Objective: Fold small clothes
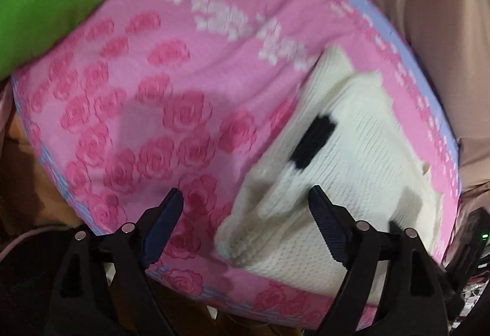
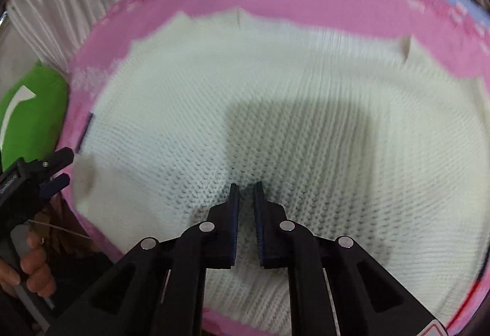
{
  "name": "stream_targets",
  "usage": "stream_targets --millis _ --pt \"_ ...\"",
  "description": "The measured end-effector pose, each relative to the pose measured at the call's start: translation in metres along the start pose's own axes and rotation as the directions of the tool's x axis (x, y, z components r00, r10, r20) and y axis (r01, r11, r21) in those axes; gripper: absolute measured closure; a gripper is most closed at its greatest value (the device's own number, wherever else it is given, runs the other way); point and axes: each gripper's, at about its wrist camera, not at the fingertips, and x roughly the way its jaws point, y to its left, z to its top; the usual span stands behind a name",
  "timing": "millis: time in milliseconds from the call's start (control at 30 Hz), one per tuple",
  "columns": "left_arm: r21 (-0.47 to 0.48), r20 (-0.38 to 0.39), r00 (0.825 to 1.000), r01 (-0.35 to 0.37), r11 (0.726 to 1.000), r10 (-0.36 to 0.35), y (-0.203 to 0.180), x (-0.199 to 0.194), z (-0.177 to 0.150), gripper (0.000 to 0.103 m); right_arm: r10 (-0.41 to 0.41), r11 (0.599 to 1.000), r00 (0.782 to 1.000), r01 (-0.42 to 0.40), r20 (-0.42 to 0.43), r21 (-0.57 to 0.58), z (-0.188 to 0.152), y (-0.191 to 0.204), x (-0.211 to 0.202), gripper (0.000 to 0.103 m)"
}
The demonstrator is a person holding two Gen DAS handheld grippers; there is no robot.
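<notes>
Each black hand-held gripper (image 2: pixel 246 187) has silver pivot pins and dark blue pads (image 2: pixel 234 225).

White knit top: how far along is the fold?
Done: the white knit top lies in a compact, roughly rectangular shape on the pink rose blanket, so it looks at least partly folded. In hand: nothing. The left claw is open and empty; the right claw is shut over the knit, gripping nothing visible. Left: any final fold.

pink rose bedspread (image 1: pixel 147 127), beige curtain (image 1: pixel 428 14) (pleated)
</notes>
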Motion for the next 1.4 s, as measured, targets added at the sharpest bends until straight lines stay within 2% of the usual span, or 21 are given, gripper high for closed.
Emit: stream_targets --millis 67,200,267,300,333,433,567,633,700,733,800,933,1033,1067,1100,1133,1167,1200,1233,1300,1400 --pt "-0.024 -0.023 1.0 0.018 1.0 -0.019 0.003 0.009 -0.005 0.019 -0.013 1.0 1.0 0.014 0.004 -0.014 -0.002 0.002 0.0 0.095" --pt "-0.036 0.005 1.0 0.022 0.999 -0.022 0.003 0.01 -0.007 0.017 -0.012 1.0 1.0 0.012 0.011 -0.024 -0.001 0.002 0.0 0.095" --pt "-0.022 0.013 0.998 0.058 0.998 -0.057 0.0 0.008 -0.006 0.043 -0.004 1.0 1.0 0.004 0.015 -0.022 -0.003 0.004 0.002 0.095" --pt "-0.013 -0.006 0.993 0.115 0.993 -0.115 -0.003 0.008 -0.004 0.071 0.0 1.0 1.0 0.0 0.017 -0.014 -0.004 0.003 0.002 0.095" --pt "-0.026 -0.03 0.989 0.145 0.989 -0.146 -0.005 0.008 -0.003 0.079 0.002 1.0 1.0 -0.002 0.021 -0.009 -0.008 0.002 0.0 0.095" --pt "-0.001 0.035 0.983 0.181 0.984 -0.181 -0.02 -0.02 -0.004 0.089 0.002 1.0 0.999 -0.002 0.041 0.0 -0.012 0.002 -0.004 0.095" --pt "0.182 0.106 0.96 0.239 0.954 -0.261 -0.079 -0.068 -0.011 0.09 0.004 1.0 0.997 -0.005 0.081 0.001 -0.019 0.003 -0.007 0.095" --pt "0.297 0.115 0.943 0.266 0.917 -0.311 -0.116 -0.086 -0.019 0.09 0.048 0.997 0.994 -0.054 0.102 0.058 -0.023 -0.006 -0.014 0.095" --pt "0.424 0.105 0.927 0.285 0.86 -0.359 -0.156 -0.098 -0.033 0.09 0.13 0.974 0.982 -0.153 0.14 0.169 -0.028 -0.026 -0.032 0.091" --pt "0.478 0.079 0.921 0.301 0.825 -0.381 -0.176 -0.099 -0.041 0.09 0.159 0.952 0.97 -0.2 0.185 0.232 -0.035 -0.041 -0.046 0.09" --pt "0.553 0.013 0.916 0.327 0.767 -0.4 -0.214 -0.087 -0.062 0.09 0.151 0.924 0.959 -0.223 0.239 0.311 -0.047 -0.067 -0.069 0.089" --pt "0.692 -0.132 0.947 0.3 0.656 -0.294 -0.261 -0.025 -0.117 0.09 0.049 0.886 0.96 -0.17 0.276 0.432 -0.079 -0.121 -0.105 0.086" --pt "0.771 -0.187 0.968 0.251 0.586 -0.168 -0.268 0.005 -0.145 0.086 -0.014 0.856 0.959 -0.136 0.284 0.5 -0.106 -0.149 -0.122 0.086" --pt "0.765 -0.199 0.963 0.269 0.586 -0.183 -0.264 0.001 -0.143 0.086 -0.033 0.848 0.958 -0.124 0.285 0.515 -0.112 -0.154 -0.126 0.085" --pt "0.76 -0.19 0.96 0.275 0.589 -0.203 -0.26 -0.005 -0.137 0.074 -0.044 0.841 0.958 -0.118 0.284 0.528 -0.117 -0.158 -0.13 0.085" --pt "0.752 -0.158 0.961 0.266 0.603 -0.228 -0.25 -0.02 -0.127 0.047 -0.045 0.838 0.956 -0.122 0.29 0.533 -0.12 -0.159 -0.135 0.084" --pt "0.73 -0.114 0.961 0.253 0.635 -0.252 -0.239 -0.034 -0.116 0.034 -0.043 0.836 0.952 -0.131 0.302 0.533 -0.12 -0.159 -0.14 0.081" --pt "0.708 -0.081 0.959 0.248 0.661 -0.272 -0.229 -0.043 -0.105 0.024 -0.034 0.835 0.946 -0.15 0.322 0.529 -0.117 -0.157 -0.147 0.07" --pt "0.679 -0.055 0.953 0.255 0.688 -0.298 -0.218 -0.055 -0.091 0.023 -0.024 0.837 0.941 -0.165 0.336 0.522 -0.113 -0.154 -0.153 0.063" --pt "0.633 -0.04 0.946 0.273 0.724 -0.322 -0.195 -0.068 -0.07 0.023 0.018 0.837 0.935 -0.208 0.354 0.506 -0.099 -0.143 -0.156 0.033" --pt "0.558 0.023 0.962 0.213 0.802 -0.271 -0.163 -0.072 -0.049 0.023 0.116 0.837 0.942 -0.263 0.314 0.48 -0.065 -0.118 -0.137 0.024"
